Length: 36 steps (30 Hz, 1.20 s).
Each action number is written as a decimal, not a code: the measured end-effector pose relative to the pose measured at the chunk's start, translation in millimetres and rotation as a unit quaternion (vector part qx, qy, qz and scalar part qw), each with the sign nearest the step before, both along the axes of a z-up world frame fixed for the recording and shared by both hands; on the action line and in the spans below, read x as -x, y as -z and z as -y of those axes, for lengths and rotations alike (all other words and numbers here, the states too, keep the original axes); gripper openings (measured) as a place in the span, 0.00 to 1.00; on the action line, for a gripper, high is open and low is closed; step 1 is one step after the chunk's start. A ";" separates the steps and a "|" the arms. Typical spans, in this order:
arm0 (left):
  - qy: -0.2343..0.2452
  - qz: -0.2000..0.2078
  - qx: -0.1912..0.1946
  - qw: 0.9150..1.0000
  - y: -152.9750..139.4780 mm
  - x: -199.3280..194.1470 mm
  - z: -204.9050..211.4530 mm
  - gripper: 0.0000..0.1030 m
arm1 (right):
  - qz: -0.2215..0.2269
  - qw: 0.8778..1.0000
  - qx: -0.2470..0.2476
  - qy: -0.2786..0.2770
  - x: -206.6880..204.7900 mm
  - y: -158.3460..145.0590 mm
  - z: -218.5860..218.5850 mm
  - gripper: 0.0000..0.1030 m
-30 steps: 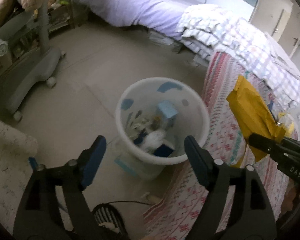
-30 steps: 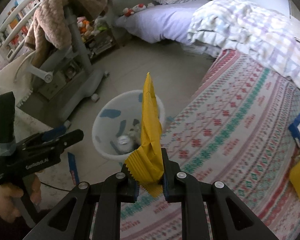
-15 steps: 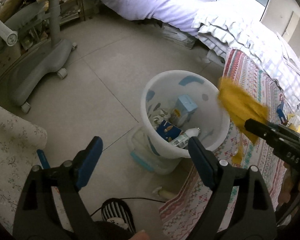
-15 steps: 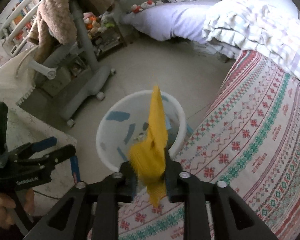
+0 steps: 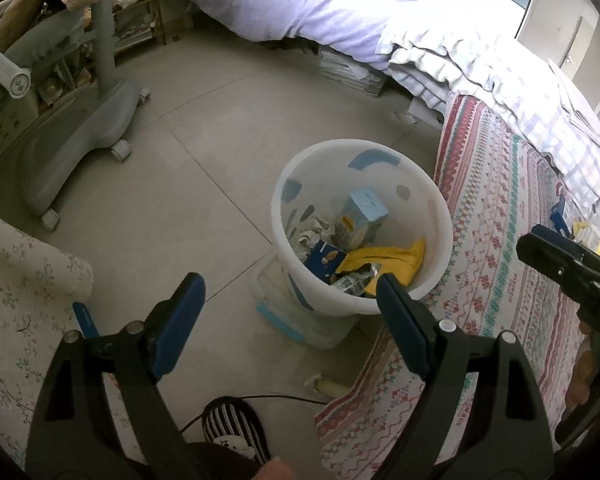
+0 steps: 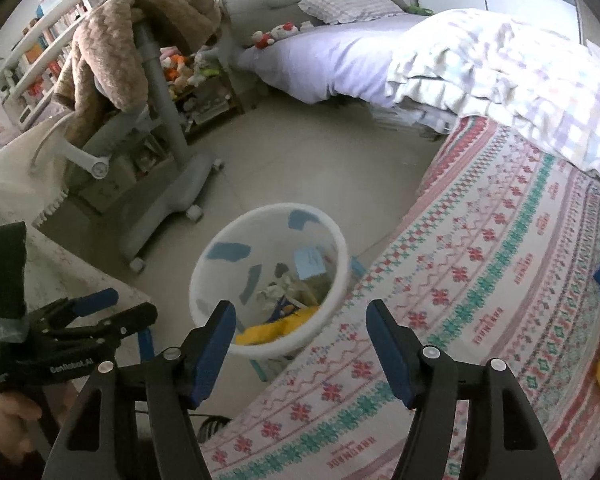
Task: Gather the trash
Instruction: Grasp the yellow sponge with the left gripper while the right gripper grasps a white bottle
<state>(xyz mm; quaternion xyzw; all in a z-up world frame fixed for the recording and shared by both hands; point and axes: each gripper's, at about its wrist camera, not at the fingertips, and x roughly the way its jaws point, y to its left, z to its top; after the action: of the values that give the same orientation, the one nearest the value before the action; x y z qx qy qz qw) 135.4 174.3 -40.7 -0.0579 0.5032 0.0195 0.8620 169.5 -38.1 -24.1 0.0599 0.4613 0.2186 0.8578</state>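
Lying inside the white bin, the yellow wrapper rests on top of the other trash, against a light blue carton and a dark blue packet. From the left wrist view the whole crumpled wrapper and the bin's contents read clearly; from the right wrist view only a blurred yellow patch shows at the near edge of the bin.

The right gripper hangs above the bin's rim, its jaws opening with nothing between them. The left gripper is spread wide and empty over the floor just beside the bin.

Only the right wrist view shows the hand that holds the left gripper, and the bookshelf behind the grey stand. The patterned bedcover touches the bin's side. A striped slipper appears best in the left wrist view.
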 end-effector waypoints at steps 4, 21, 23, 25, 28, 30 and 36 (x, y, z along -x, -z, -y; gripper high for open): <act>0.006 0.000 -0.005 1.000 -1.2 -0.5 8.7 0.89 | 0.004 1.000 0.019 0.013 7.2 -3.5 14.0 0.68; 0.062 0.014 -0.025 0.998 -11.1 -1.0 69.9 0.97 | -0.007 0.991 0.077 0.110 53.0 -8.2 130.8 0.75; 0.071 0.014 -0.024 0.997 -12.4 -1.0 80.3 0.97 | -0.010 0.989 0.083 0.125 59.3 -7.0 148.4 0.75; 0.081 0.013 -0.018 0.996 -13.1 -1.6 91.5 0.97 | -0.014 0.986 0.090 0.139 64.4 -5.4 164.8 0.75; 0.093 0.011 -0.012 0.996 -13.9 -2.1 108.6 0.97 | -0.023 0.982 0.099 0.162 73.3 -0.9 189.7 0.75; 0.098 0.010 -0.010 0.995 -14.1 -2.4 119.5 0.97 | -0.029 0.978 0.102 0.178 79.3 1.4 207.2 0.75; 0.117 0.004 0.000 0.993 -14.4 -4.7 157.7 0.97 | -0.028 0.969 0.120 0.216 95.0 -0.7 250.2 0.75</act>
<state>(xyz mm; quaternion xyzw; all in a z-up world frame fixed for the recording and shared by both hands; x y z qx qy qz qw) 140.0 16.6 -26.3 0.0015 0.5034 -0.0814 0.8602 74.5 -288.3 -23.4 0.0612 0.4844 -0.0308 0.8722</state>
